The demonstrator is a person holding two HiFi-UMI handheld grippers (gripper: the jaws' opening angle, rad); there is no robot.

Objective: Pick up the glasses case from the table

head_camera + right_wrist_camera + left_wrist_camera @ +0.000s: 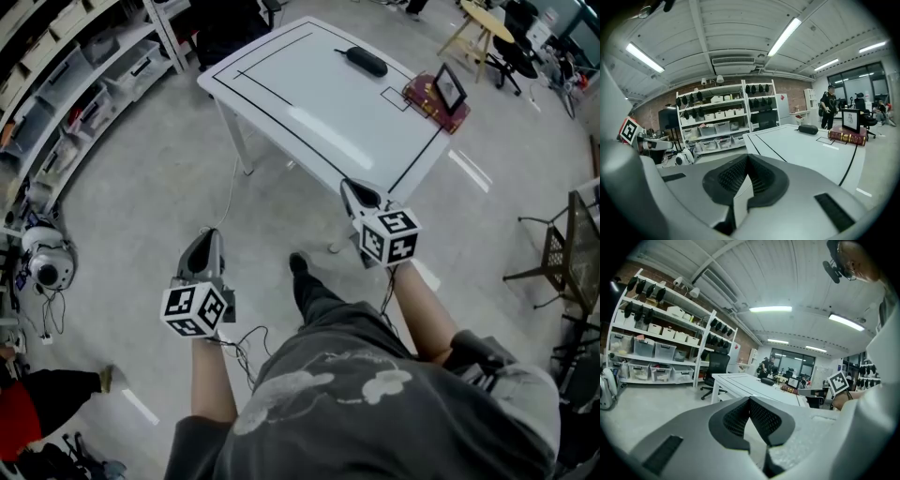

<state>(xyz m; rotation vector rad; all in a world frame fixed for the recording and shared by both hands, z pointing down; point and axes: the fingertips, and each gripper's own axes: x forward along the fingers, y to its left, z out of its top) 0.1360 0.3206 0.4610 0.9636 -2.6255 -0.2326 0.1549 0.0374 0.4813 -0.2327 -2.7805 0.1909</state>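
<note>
The black glasses case (366,61) lies near the far edge of the white table (319,103), which is marked with black lines. Both gripper views also show the case (767,380) (808,129), far ahead on the tabletop. My left gripper (208,236) hangs over the floor, well short of the table, with its jaws (750,399) shut and nothing between them. My right gripper (352,187) is at the table's near edge. Its jaws (747,156) meet at the tips and hold nothing.
A stack of books with a picture frame (439,94) stands on the table's right end. Storage shelves (84,84) line the left wall. A white device with cables (42,258) sits on the floor at left. A black metal chair (562,253) stands at right, a wooden stool (478,28) beyond the table.
</note>
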